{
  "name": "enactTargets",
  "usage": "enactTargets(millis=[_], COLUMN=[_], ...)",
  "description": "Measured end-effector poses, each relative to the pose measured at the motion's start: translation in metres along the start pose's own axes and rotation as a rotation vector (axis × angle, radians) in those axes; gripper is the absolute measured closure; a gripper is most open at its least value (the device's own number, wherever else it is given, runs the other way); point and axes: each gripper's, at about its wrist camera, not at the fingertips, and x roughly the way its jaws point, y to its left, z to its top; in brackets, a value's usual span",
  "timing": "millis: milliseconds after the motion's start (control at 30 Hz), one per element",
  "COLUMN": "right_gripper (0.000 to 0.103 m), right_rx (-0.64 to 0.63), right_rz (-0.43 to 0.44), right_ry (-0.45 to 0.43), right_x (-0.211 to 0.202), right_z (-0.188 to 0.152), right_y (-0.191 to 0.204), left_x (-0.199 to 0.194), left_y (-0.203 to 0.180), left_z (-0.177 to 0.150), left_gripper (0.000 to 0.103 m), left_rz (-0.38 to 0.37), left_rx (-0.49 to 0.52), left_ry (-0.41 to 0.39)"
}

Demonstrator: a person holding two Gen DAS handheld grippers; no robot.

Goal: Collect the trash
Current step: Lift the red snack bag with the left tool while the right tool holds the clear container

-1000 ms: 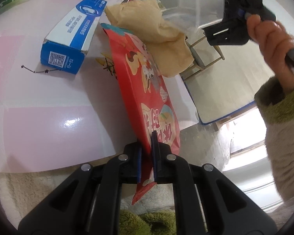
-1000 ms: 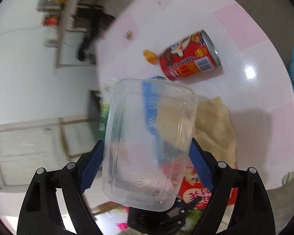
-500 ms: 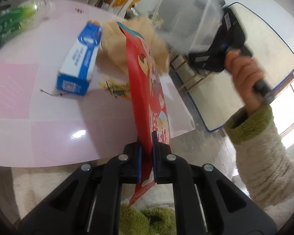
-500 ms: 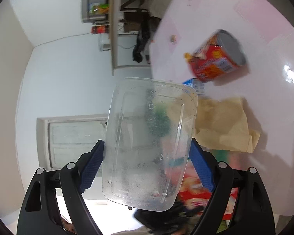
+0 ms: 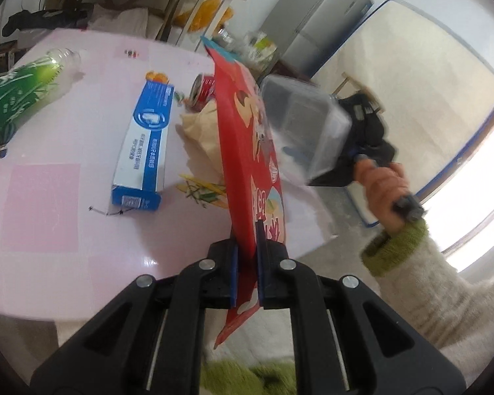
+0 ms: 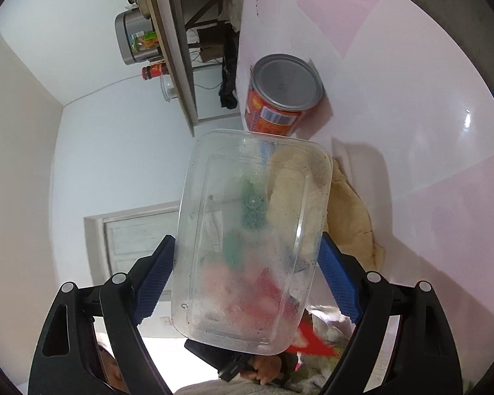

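Left gripper (image 5: 247, 260): clamped on red wrapper (image 5: 243, 151), held on edge above table (image 5: 82, 223) near edge. Right gripper (image 6: 247, 276): spread wide, pads pressed on clear tub (image 6: 247, 240) sides, beside wrapper. Versus earlier frame: wrapper raised; tub lowered from high to wrapper level.

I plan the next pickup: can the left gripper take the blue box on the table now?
Probably not yet: the left gripper is shut on the red snack bag, so it has no free grip for the blue box, though the box lies uncovered.
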Motion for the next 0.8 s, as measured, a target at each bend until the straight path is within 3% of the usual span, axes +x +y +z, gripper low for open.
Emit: enactTargets(millis=[300,500,800], right_gripper=[0.020,0.020,0.020], right_rx=[-0.016,-0.036,-0.079], right_rz=[0.110,0.149,0.176], right_ry=[0.015,0.007,-0.014], right_x=[-0.013,-0.017,-0.027], right_z=[-0.004,-0.005,-0.014], right_y=[-0.019,-0.007,0.011], left_x=[0.069,0.084,0.087], left_y=[-0.014,-0.010,-0.012], left_z=[0.018,0.017,0.011], left_gripper=[0.097,0.098,0.098], left_rz=[0.080,0.104,0.117], left_rx=[0.005,-0.016,-0.006], left_ry=[0.179,0.222,0.220])
